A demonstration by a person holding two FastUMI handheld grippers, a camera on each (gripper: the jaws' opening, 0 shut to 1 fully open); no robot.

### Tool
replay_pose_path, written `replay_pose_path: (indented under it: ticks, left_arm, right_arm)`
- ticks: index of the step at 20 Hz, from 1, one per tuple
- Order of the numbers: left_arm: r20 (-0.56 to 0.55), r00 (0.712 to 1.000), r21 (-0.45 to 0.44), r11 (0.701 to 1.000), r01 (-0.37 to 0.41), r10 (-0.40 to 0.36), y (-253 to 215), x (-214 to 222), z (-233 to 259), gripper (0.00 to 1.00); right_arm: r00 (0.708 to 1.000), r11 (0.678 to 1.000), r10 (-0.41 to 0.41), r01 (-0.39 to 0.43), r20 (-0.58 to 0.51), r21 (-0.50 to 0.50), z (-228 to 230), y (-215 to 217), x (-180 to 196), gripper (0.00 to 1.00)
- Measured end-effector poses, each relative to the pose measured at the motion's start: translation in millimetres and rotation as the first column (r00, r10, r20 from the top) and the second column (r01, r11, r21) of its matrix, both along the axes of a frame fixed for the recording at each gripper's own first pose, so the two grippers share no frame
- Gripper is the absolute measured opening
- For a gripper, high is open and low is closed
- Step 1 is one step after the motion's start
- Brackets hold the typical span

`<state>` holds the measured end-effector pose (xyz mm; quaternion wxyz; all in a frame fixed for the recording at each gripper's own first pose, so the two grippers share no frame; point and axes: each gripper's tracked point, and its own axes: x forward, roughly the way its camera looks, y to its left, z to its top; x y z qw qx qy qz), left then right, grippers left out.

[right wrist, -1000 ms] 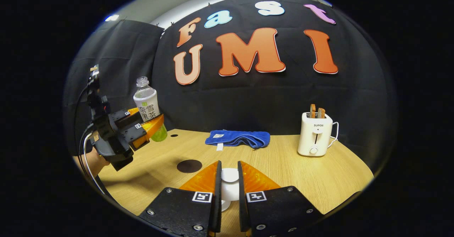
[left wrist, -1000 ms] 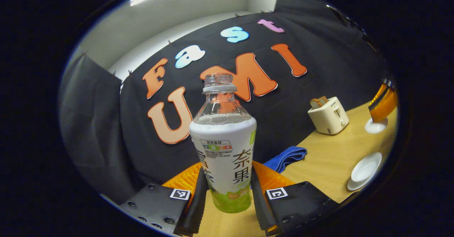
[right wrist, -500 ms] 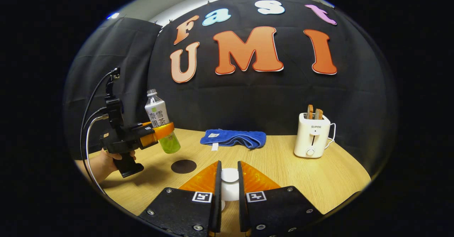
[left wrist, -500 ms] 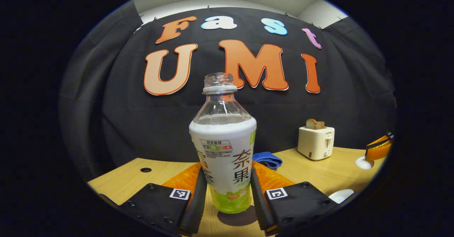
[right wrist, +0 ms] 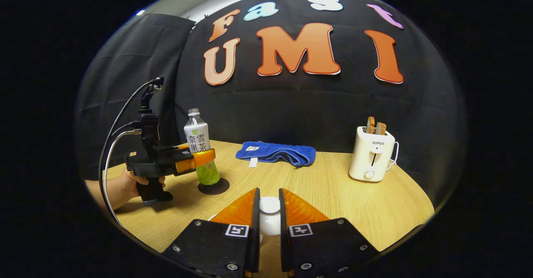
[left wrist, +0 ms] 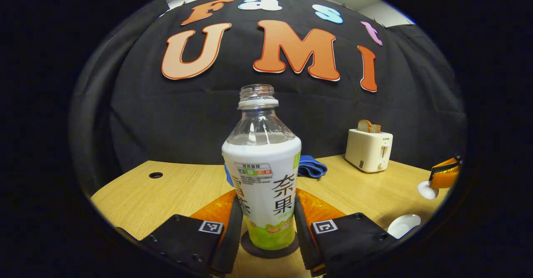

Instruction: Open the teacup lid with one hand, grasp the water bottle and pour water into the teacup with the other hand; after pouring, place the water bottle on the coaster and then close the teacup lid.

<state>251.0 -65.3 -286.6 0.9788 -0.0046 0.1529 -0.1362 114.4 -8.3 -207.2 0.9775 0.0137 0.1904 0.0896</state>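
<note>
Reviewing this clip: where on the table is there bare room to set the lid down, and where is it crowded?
Bare wood lies between the towel and the toaster, and in front of both, toward the right tongs. The far left corner past the table hole is free too. Crowded: around the coaster, with the bottle and the left tongs.

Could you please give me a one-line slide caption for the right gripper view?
Left gripper sets water bottle on coaster; right gripper holds teacup lid.
</note>
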Motion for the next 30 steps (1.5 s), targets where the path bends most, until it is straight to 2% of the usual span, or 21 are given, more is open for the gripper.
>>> replay_pose_path:
  ticks: [2,3,4,5,7,8,10,16,18,19,20,24,25,30]
  left_arm:
    - [-0.012,1.000,0.018,1.000,0.011,-0.010,-0.5,2.2,-7.1,0.63]
    - [-0.016,1.000,0.017,1.000,0.015,-0.015,-3.2,3.0,-7.1,0.65]
    - [-0.022,1.000,0.015,1.000,0.022,-0.022,-5.9,2.6,-9.3,0.63]
    - [-0.030,0.999,0.012,1.000,0.028,-0.027,-8.5,2.9,-12.8,0.61]
    - [-0.049,0.998,0.013,0.999,0.029,-0.028,-9.3,1.5,-19.0,0.61]
    - [-0.056,0.998,0.012,0.999,0.030,-0.030,-10.6,1.1,-21.5,0.61]
    - [-0.059,0.998,0.006,1.000,0.030,-0.029,-8.2,0.4,-22.8,0.61]
    - [-0.080,0.996,0.025,0.999,0.040,-0.038,-11.9,-7.3,-29.0,0.75]
    - [-0.062,0.998,0.038,0.999,0.035,-0.033,-10.5,-11.9,-24.0,0.95]
    - [-0.053,0.998,0.046,0.998,0.037,-0.034,-10.2,-15.0,-20.6,1.00]
    - [-0.043,0.998,0.053,0.998,0.037,-0.035,-11.5,-17.1,-18.0,0.98]
    - [-0.025,0.999,0.069,0.997,0.021,-0.019,-4.6,-31.1,-9.4,1.00]
    - [-0.018,1.000,0.070,0.998,0.001,0.001,1.2,-34.6,-5.5,0.98]
    - [0.002,0.997,0.046,0.996,-0.077,0.077,19.9,-51.3,9.0,1.00]
  right_arm:
    - [1.000,1.000,0.003,-0.003,-0.012,0.005,-4.3,0.6,0.6,0.21]
    - [1.000,1.000,0.004,-0.003,-0.015,0.003,-5.6,1.1,0.4,0.21]
    - [1.000,1.000,0.005,-0.005,-0.016,-0.002,-5.8,1.5,0.5,0.17]
    - [1.000,1.000,0.010,-0.010,-0.016,-0.004,-6.4,3.0,0.6,0.21]
    - [1.000,1.000,0.018,-0.018,-0.017,-0.004,-7.0,5.5,1.1,0.20]
    - [1.000,1.000,0.018,-0.018,-0.019,-0.004,-7.7,5.7,1.1,0.17]
    - [1.000,1.000,0.021,-0.021,-0.022,-0.006,-8.6,7.1,0.0,0.21]
    - [0.999,0.999,0.034,-0.034,-0.020,-0.002,-7.4,15.1,0.3,0.21]
    - [0.999,0.999,0.043,-0.043,-0.022,-0.002,-8.6,19.4,-0.9,0.21]
    - [0.999,0.999,0.048,-0.048,-0.023,-0.004,-9.4,22.4,-1.2,0.21]
    - [0.998,0.998,0.056,-0.057,-0.025,-0.006,-10.9,25.8,-1.8,0.20]
    - [0.997,0.997,0.077,-0.077,-0.029,-0.009,-16.6,36.7,-6.0,0.21]
    - [0.995,0.996,0.090,-0.090,-0.035,-0.004,-19.4,42.7,-8.5,0.20]
    - [0.991,0.992,0.120,-0.121,-0.053,-0.031,-31.5,53.1,-13.8,0.20]
